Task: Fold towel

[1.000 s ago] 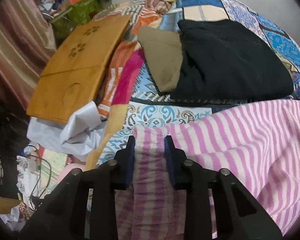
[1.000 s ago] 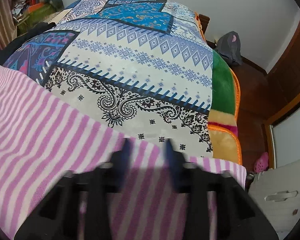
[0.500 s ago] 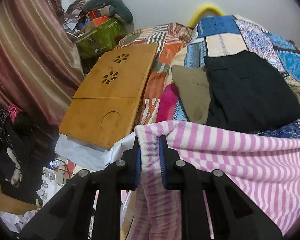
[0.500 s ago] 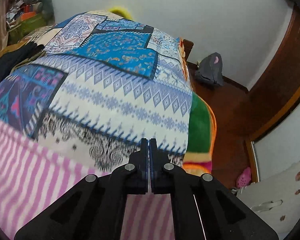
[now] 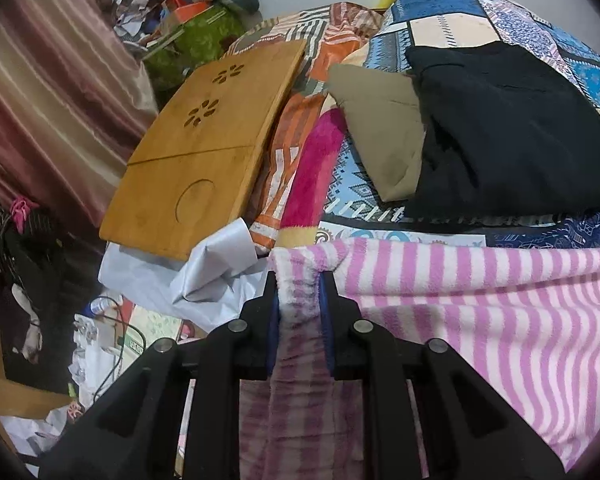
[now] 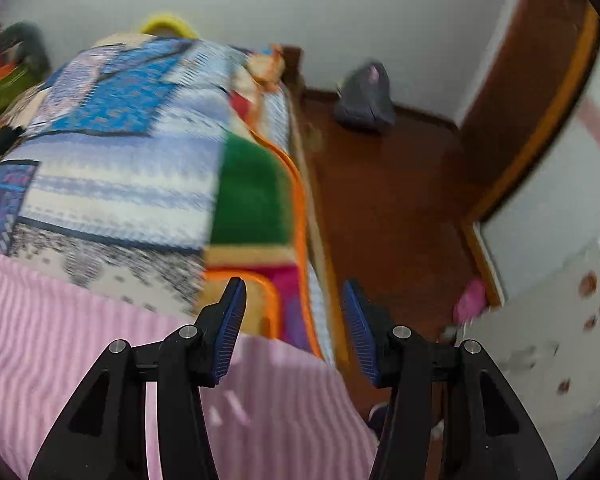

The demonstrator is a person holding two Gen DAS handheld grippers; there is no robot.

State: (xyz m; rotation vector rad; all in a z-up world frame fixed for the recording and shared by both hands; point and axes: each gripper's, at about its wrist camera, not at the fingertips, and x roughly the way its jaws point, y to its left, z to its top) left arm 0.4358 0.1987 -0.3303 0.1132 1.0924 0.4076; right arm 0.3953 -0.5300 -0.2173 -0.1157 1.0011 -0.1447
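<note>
A pink and white striped towel (image 5: 480, 300) lies across the near part of the patterned bedspread (image 5: 380, 200). My left gripper (image 5: 298, 280) is shut on the towel's left corner, and a bunched strip of it hangs down between the fingers. In the right wrist view the towel (image 6: 80, 340) lies below and to the left of my right gripper (image 6: 292, 312), which stands wide open with nothing between its blue pads (image 6: 230, 324). That view is blurred by motion.
A black garment (image 5: 508, 140) and a folded khaki cloth (image 5: 384, 124) lie on the bed behind the towel. A wooden lap desk (image 5: 204, 148) leans at the bed's left side over clutter and a striped curtain (image 5: 40, 100). Right of the bed are a wooden floor (image 6: 388, 208) and a grey bag (image 6: 366, 100).
My right gripper went from shut to wide open and swung to the right, past the bed's edge. My left gripper stays shut on the towel corner and has dropped a little.
</note>
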